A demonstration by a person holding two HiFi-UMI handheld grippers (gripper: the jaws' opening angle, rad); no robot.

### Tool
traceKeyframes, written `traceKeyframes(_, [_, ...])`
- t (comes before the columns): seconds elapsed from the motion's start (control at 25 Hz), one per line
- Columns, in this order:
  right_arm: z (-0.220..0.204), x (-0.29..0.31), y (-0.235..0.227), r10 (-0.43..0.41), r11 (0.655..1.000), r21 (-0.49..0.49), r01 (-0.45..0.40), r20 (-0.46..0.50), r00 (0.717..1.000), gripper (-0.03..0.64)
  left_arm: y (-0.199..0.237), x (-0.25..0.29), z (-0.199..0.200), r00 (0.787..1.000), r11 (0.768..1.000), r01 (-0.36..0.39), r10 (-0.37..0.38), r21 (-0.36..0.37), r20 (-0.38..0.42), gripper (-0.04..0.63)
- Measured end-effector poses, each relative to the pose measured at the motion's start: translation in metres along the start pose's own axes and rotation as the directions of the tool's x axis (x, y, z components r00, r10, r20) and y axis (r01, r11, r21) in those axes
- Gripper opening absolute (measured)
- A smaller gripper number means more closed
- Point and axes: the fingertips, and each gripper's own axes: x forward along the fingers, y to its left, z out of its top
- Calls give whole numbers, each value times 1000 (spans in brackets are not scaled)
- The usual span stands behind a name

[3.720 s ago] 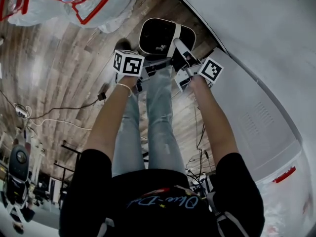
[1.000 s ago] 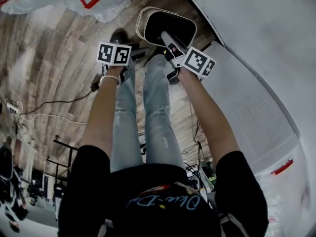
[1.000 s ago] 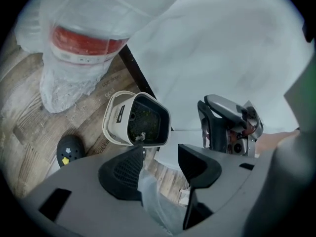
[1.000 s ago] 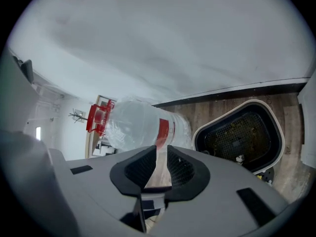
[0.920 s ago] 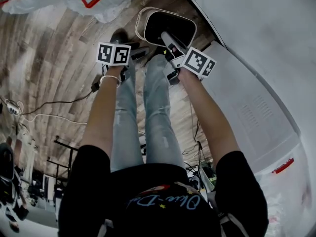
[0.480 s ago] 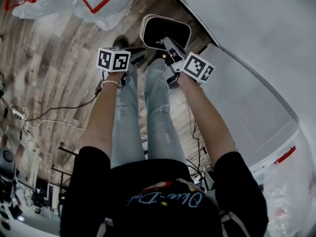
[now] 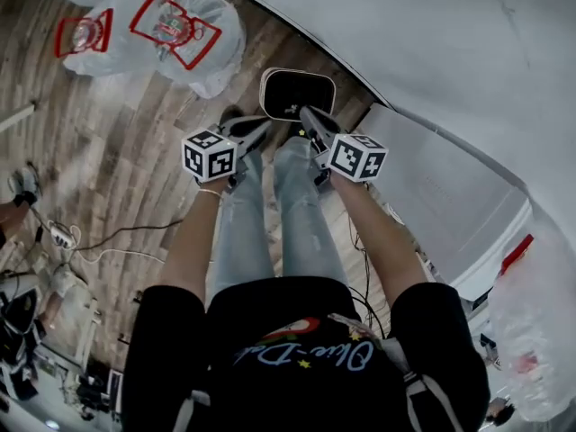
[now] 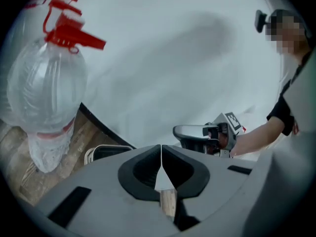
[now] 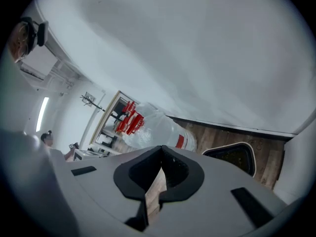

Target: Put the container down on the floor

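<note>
Wooden floor (image 7: 135, 160) beside the wall (image 7: 432, 52) now carried the dark container (image 7: 297, 94), standing free, since the left gripper (image 7: 261, 125) and the right gripper (image 7: 307, 113) had come away from it and closed fully on nothing, so the task looked finished.

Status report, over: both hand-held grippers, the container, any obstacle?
Left hand-held gripper shut, empty. Right hand-held gripper shut, empty. Container on floor by wall, untouched. Clear jugs apart, left of it.
</note>
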Motion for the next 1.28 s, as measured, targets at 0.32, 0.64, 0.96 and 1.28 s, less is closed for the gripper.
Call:
traceKeyframes(0.32, [42, -57, 67, 7, 988, -153, 8, 94, 996, 0, -84, -48, 63, 991, 983, -19, -7, 184, 136, 9])
traceKeyframes(0.64, [82, -97, 129, -10, 895, -441, 73, 143, 990, 0, -149, -91, 109, 979, 929, -102, 30, 357, 202, 9])
traceKeyframes(0.96, [110, -149, 183, -5, 819, -561, 120, 203, 979, 0, -205, -129, 146, 945, 910, -150, 17, 387, 326, 9])
traceKeyframes(1.28, [145, -179, 221, 65, 818, -561, 124, 306, 950, 0, -250, -149, 178, 946, 827, -180, -3, 533, 324, 9])
